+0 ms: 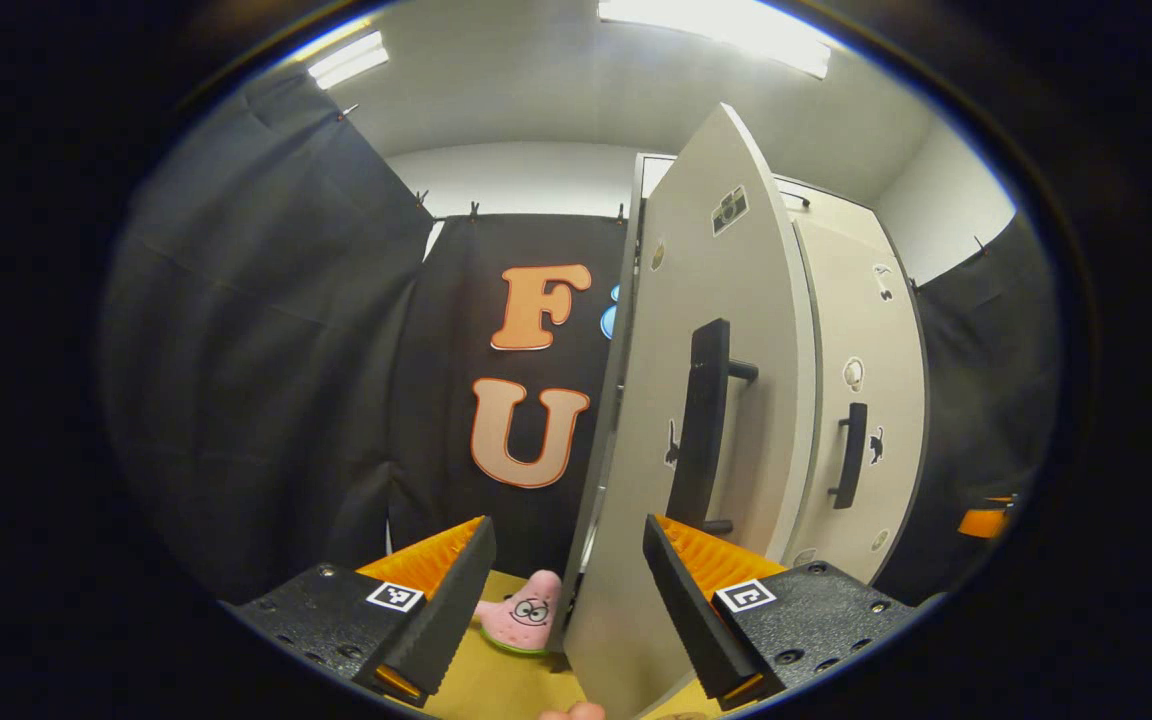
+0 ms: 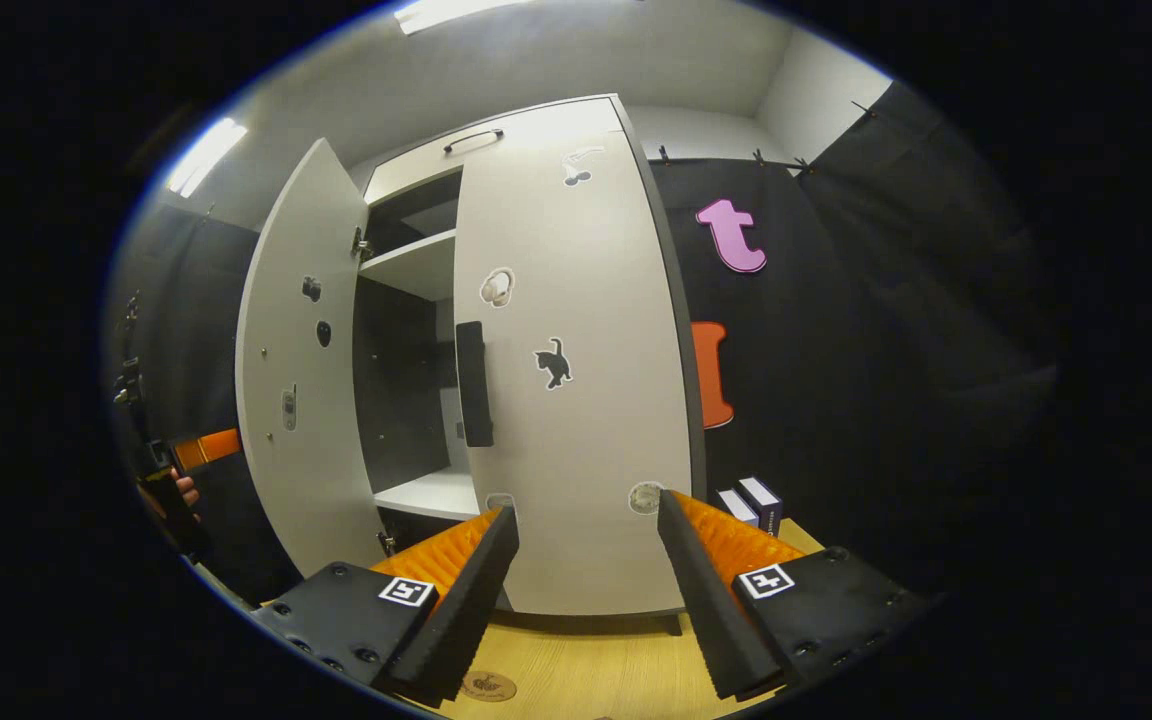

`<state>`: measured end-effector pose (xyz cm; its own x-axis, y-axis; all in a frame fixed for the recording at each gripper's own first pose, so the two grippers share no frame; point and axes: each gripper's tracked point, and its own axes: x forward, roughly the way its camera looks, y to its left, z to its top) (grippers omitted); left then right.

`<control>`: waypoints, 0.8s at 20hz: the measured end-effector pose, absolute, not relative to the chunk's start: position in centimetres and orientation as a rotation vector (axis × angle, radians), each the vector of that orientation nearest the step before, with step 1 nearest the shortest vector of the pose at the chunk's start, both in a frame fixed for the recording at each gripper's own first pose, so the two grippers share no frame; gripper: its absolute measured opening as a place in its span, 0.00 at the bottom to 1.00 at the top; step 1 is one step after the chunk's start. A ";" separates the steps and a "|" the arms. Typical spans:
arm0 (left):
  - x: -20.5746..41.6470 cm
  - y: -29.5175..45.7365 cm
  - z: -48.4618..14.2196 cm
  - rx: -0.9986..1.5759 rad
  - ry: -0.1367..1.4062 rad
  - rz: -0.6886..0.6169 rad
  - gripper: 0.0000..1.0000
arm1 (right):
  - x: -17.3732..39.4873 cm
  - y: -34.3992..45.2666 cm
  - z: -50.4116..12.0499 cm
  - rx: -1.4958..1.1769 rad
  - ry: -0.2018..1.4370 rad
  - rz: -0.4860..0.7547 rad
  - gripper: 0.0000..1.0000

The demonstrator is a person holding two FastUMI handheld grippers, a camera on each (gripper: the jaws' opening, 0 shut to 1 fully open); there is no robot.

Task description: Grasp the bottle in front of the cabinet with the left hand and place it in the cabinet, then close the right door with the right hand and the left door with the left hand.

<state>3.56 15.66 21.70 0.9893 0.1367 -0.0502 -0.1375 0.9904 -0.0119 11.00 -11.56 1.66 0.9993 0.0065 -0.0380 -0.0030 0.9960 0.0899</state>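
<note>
1. The left tool (image 1: 568,590) is released, its two fingers spread wide with nothing between them but air; the bottom edge of the cabinet's left door (image 1: 706,400) stands in the gap, touching neither finger as far as can be told.
2. The right tool (image 2: 586,580) is likewise released, fingers apart and empty, pointed at the lower part of the right door (image 2: 576,400).
3. In the left gripper view the left door is partly open, seen nearly edge-on, with a long dark handle (image 1: 704,425). A small camera sticker (image 1: 729,210) sits near its top; no writing on it can be read.
4. In the right gripper view the right door lies shut against the cabinet front. It carries a black cat sticker (image 2: 555,362), a headphone sticker (image 2: 497,287) and a music-note sticker (image 2: 579,168).
5. Between the two doors the cabinet interior (image 2: 406,390) shows dark, with pale shelves (image 2: 421,262). The bottle cannot be made out inside.
6. A pink star-shaped plush toy (image 1: 524,612) lies on the wooden surface (image 1: 496,685) just left of the left door.
7. Two small boxes (image 2: 751,505) stand right of the cabinet; their labels are too small to read.
8. A round emblem (image 2: 487,686) marks the surface; unreadable.
</note>
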 end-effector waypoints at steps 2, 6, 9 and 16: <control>4.1 14.1 21.3 -0.044 0.053 0.105 0.91 | 10.7 -12.3 1.8 0.081 0.036 -0.012 0.94; 5.2 10.9 20.5 -0.053 0.055 0.039 0.92 | 9.9 -13.7 2.4 0.060 0.023 -0.048 0.94; 6.1 8.4 20.3 -0.055 0.053 -0.016 0.94 | 9.3 -14.7 2.6 0.053 0.018 -0.076 0.94; 8.0 2.9 19.2 -0.059 0.063 -0.134 0.93 | 9.1 -15.7 2.8 0.056 0.007 -0.114 0.94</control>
<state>8.05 2.92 19.21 0.9890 -0.1358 -0.0585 0.1321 0.9893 -0.0627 9.14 -15.74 2.78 0.9935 -0.1130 -0.0103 0.1134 0.9920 0.0557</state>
